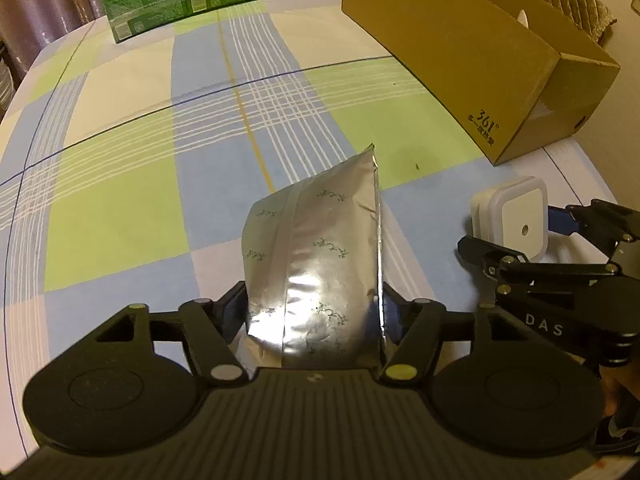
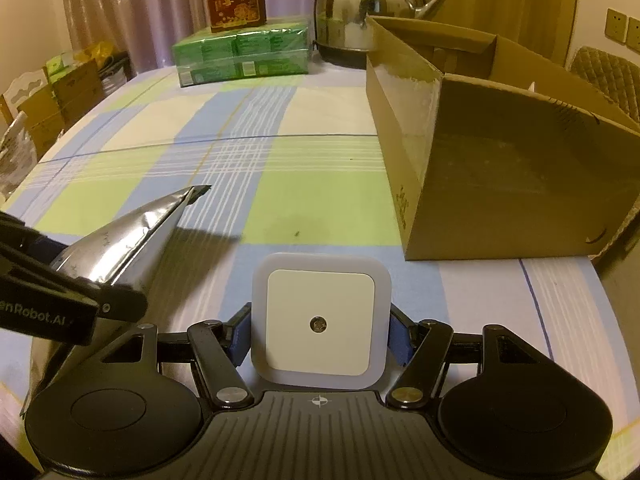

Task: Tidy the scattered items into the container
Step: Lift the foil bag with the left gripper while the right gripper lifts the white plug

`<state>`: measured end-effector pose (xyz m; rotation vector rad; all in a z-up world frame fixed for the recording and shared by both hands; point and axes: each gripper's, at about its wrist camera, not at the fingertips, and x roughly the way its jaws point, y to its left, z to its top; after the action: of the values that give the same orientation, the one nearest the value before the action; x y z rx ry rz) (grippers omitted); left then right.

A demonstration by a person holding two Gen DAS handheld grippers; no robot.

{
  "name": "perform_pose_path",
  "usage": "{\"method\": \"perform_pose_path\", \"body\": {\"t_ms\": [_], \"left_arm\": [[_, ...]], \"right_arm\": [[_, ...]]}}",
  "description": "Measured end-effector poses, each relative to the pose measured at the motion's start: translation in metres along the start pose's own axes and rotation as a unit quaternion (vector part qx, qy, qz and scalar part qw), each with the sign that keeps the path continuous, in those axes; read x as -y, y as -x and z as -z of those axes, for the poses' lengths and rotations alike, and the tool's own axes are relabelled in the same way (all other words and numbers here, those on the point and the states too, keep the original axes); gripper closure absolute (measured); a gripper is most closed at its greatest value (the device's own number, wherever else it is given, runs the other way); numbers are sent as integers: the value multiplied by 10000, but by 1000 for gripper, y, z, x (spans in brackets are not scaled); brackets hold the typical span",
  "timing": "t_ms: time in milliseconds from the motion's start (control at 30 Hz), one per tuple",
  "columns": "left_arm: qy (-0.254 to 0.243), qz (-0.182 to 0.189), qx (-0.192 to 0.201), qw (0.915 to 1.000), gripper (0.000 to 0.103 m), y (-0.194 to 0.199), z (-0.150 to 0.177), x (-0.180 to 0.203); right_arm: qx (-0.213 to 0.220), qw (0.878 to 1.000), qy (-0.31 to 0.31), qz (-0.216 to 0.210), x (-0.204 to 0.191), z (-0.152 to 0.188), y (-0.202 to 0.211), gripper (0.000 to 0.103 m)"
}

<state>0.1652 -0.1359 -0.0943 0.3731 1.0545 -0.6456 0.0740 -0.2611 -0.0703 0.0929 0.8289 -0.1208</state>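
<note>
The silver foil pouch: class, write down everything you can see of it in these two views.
The silver foil pouch looks like crinkled, shiny metallic film printed with small green marks, with a flat seam band running along its length and a sealed, crimped end. It looks puffed. The left gripper is shut on its near end, blue pads pressing both sides; its far sealed corner points forward over the checked tablecloth.

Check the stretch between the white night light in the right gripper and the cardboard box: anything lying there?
Nothing: in the right wrist view only bare checked tablecloth separates the white night light from the cardboard box.
</note>
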Motion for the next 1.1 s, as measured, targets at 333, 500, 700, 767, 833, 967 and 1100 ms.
{"method": "perform_pose_path", "body": {"t_ms": [333, 500, 700, 767, 833, 967, 1100], "left_arm": [[-262, 174, -380, 9988, 35, -9, -16, -4], [-247, 401, -716, 9963, 31, -20, -26, -10], [-369, 473, -831, 9947, 43, -22, -27, -9], [-414, 514, -808, 9945, 48, -20, -26, -8], [-453, 495, -769, 9948, 50, -17, -23, -7], [-393, 444, -653, 9961, 50, -9, -18, -8], [-393, 427, -564, 9967, 50, 3, -17, -8]], "right_arm": [[22, 9998, 174, -24, -2, 5, 9, 40], [11, 9998, 185, -43, -2, 5, 11, 40], [35, 9996, 242, -108, -4, 7, 16, 40], [41, 9996, 244, -120, -4, 7, 17, 40], [61, 9996, 234, -129, -4, 7, 20, 40], [124, 9996, 234, -126, -4, 4, 24, 40], [190, 9995, 235, -130, -6, 1, 30, 40]]}}
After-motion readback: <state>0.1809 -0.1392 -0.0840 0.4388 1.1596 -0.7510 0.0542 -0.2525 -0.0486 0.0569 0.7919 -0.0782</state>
